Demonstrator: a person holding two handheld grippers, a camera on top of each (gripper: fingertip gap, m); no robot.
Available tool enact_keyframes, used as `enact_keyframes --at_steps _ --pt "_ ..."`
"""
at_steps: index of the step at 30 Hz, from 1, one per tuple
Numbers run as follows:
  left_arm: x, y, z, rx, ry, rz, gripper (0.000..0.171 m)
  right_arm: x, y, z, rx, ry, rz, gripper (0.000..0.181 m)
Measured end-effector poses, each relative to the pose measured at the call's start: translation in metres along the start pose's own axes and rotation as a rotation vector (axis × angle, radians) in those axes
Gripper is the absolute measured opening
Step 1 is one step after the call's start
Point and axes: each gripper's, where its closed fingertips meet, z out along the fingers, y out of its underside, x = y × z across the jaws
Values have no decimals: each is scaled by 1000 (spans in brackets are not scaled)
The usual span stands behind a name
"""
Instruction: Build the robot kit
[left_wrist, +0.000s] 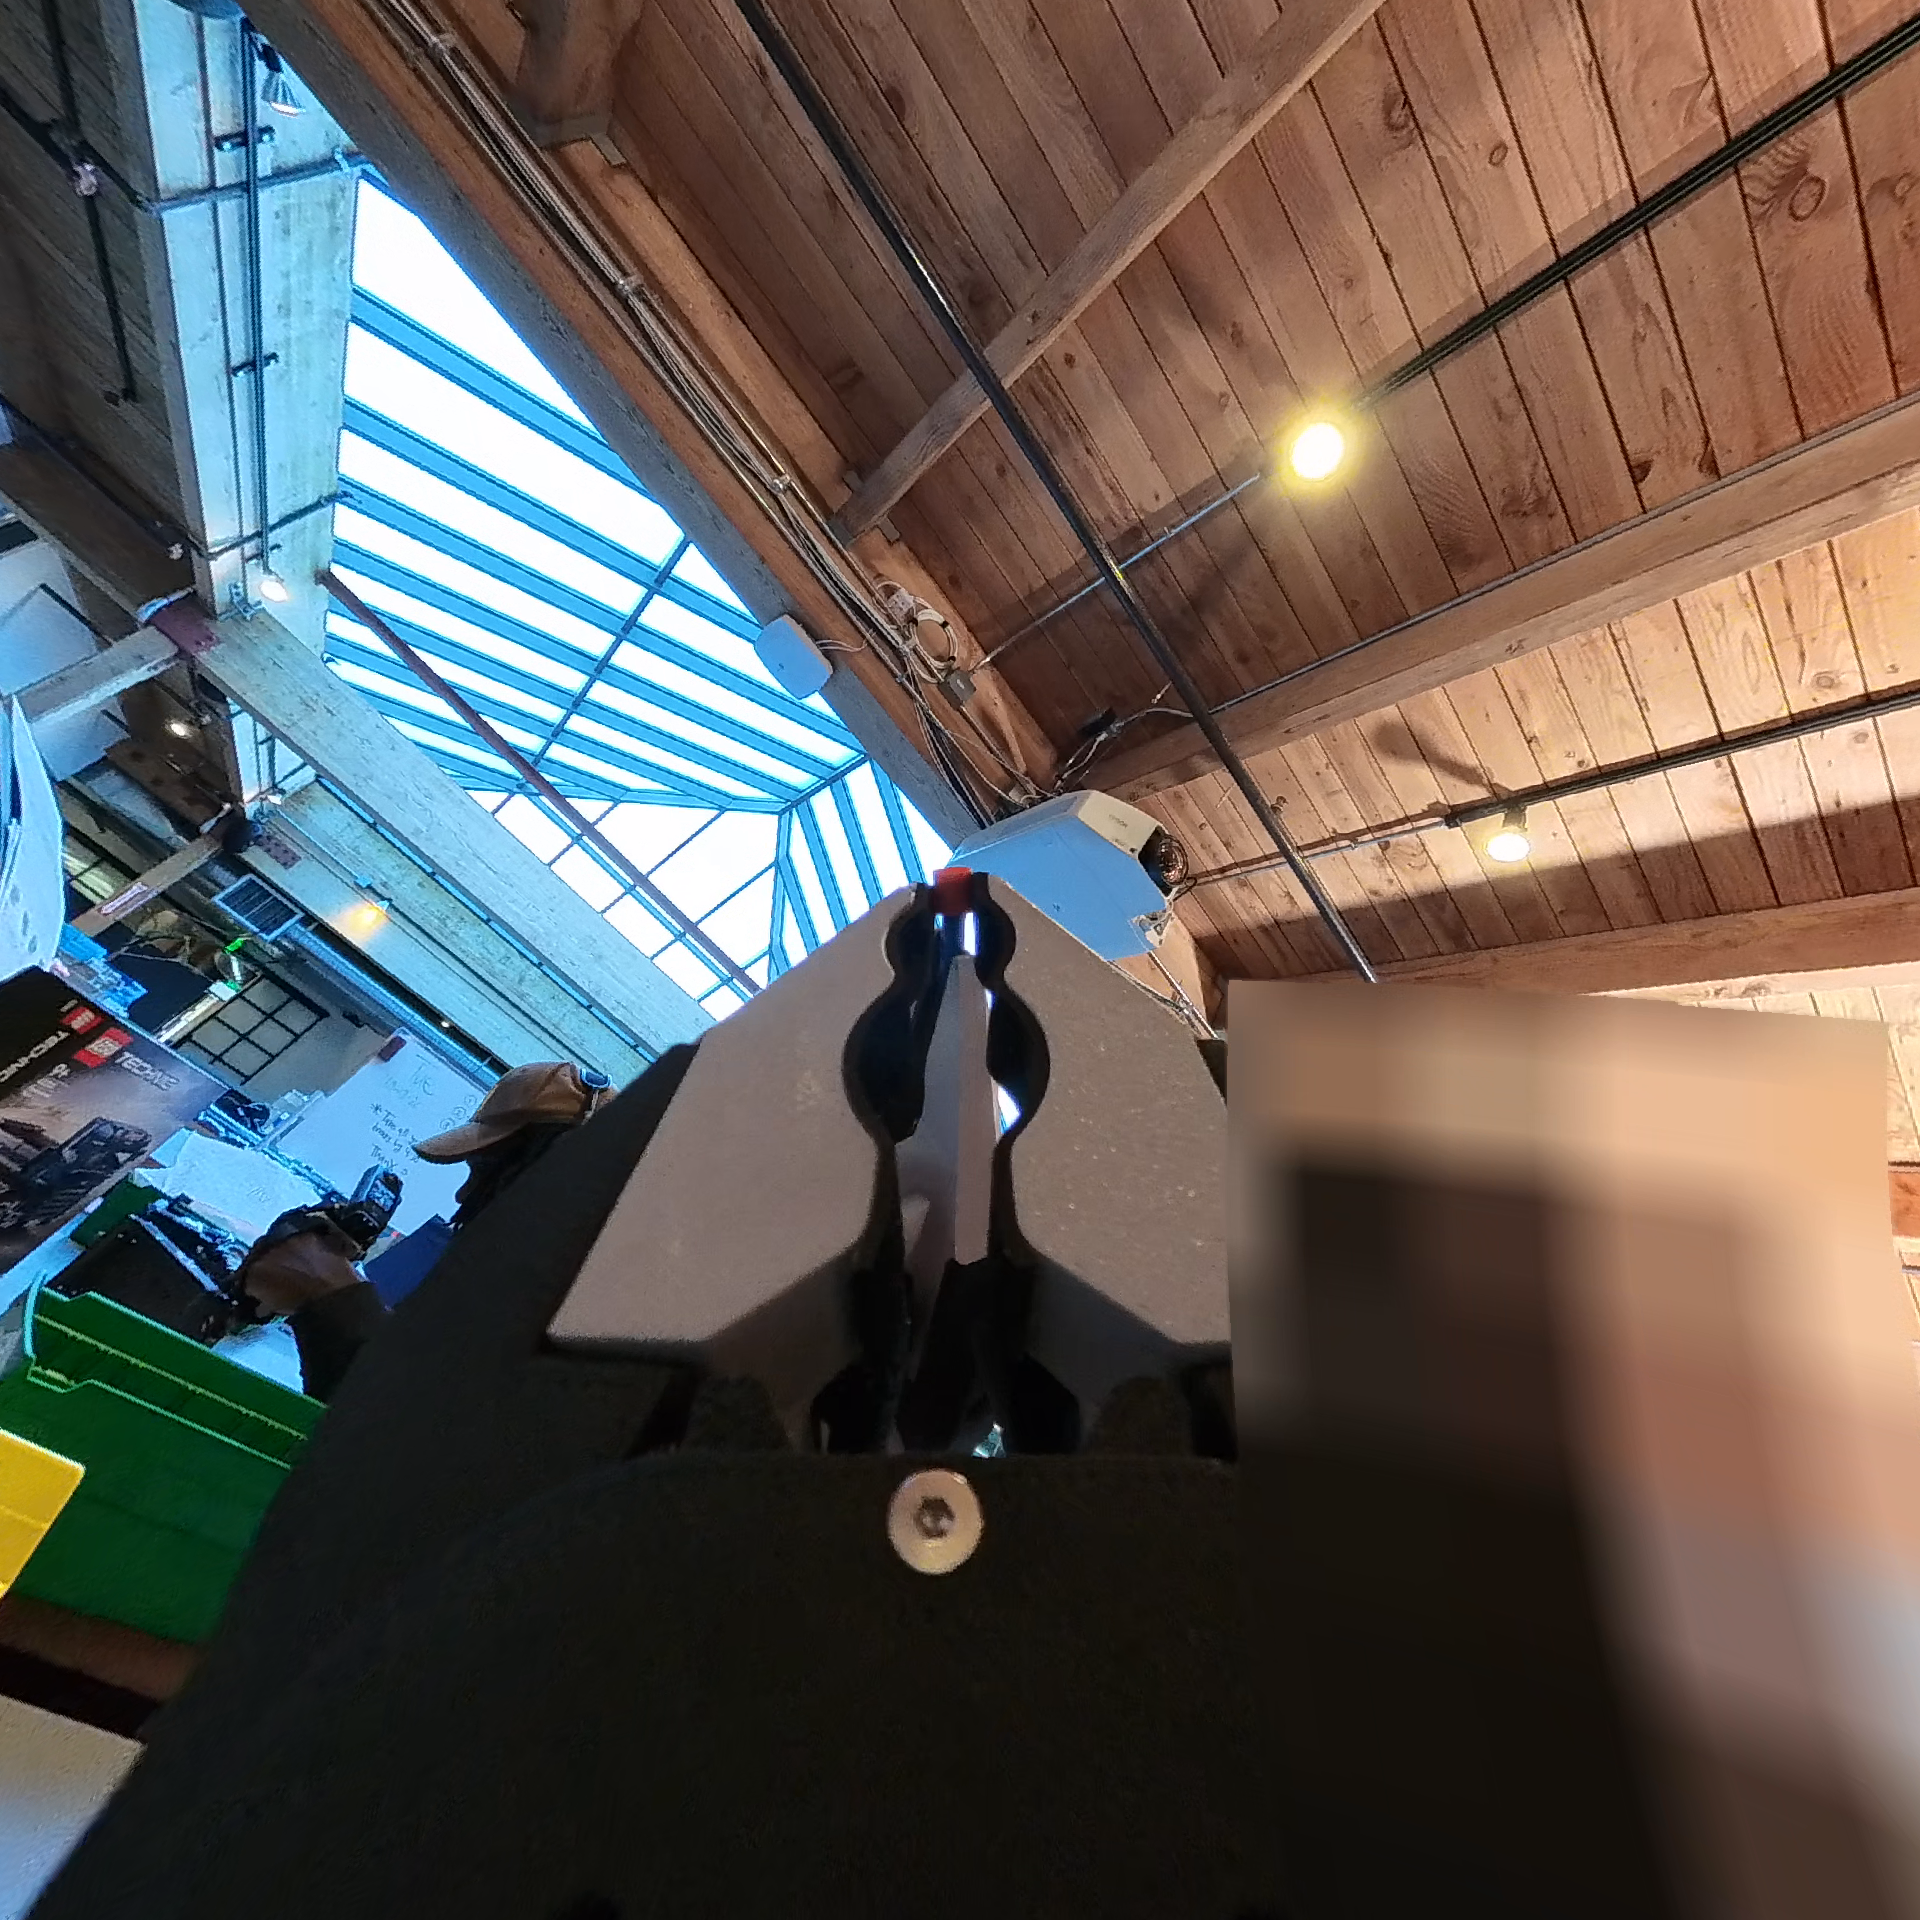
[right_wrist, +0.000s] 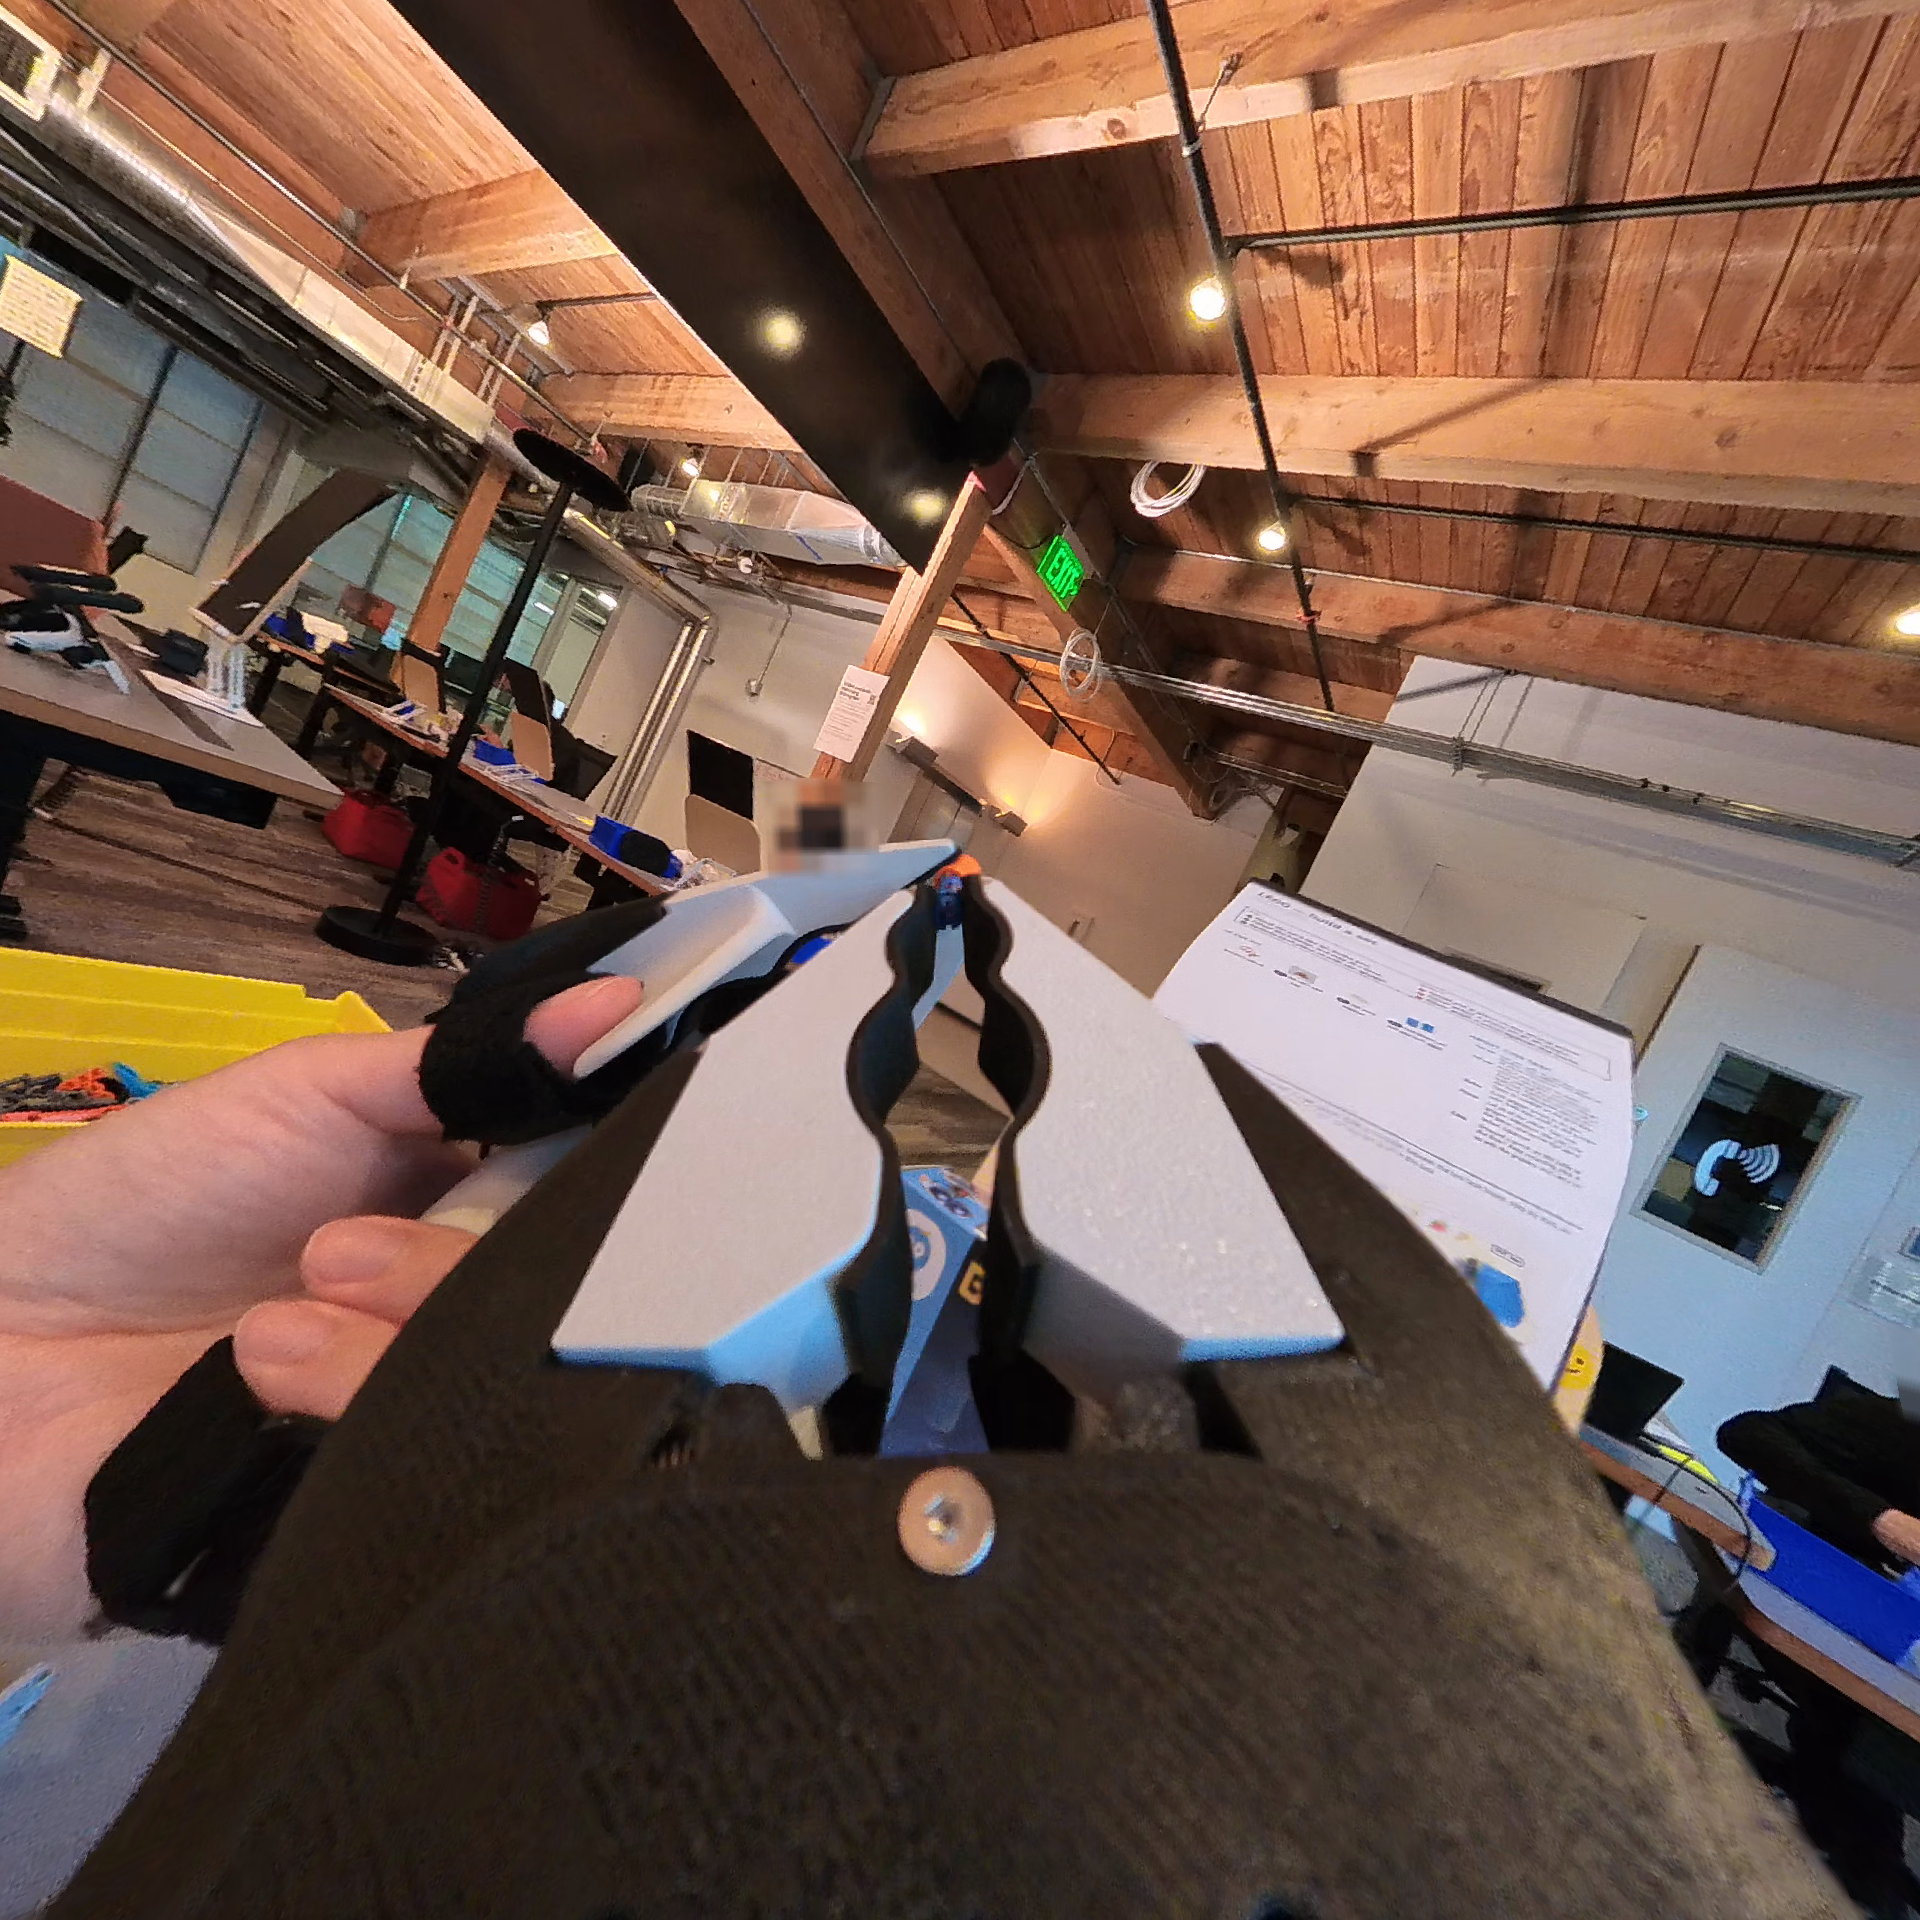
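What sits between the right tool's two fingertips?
A small blue piece with an orange part, pinched at the right tool's tips; right wrist view shows it. The left tool reaches the same spot from the left.

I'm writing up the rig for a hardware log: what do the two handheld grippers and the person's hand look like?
Both the left gripper and the right gripper have pale grey wedge fingers with wavy black inner pads, on a black textured body with a silver screw. The hand wears a black fingerless glove.
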Motion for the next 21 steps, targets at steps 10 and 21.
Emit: enact_keyframes --at_steps 10,21 --pt "-6 -3 -3 85 -24 -53 5 0 5 1 25 136 -284 4" --pt "-11 -4 -5 143 -82 43 4 1 12 2 24 247 -406 4"
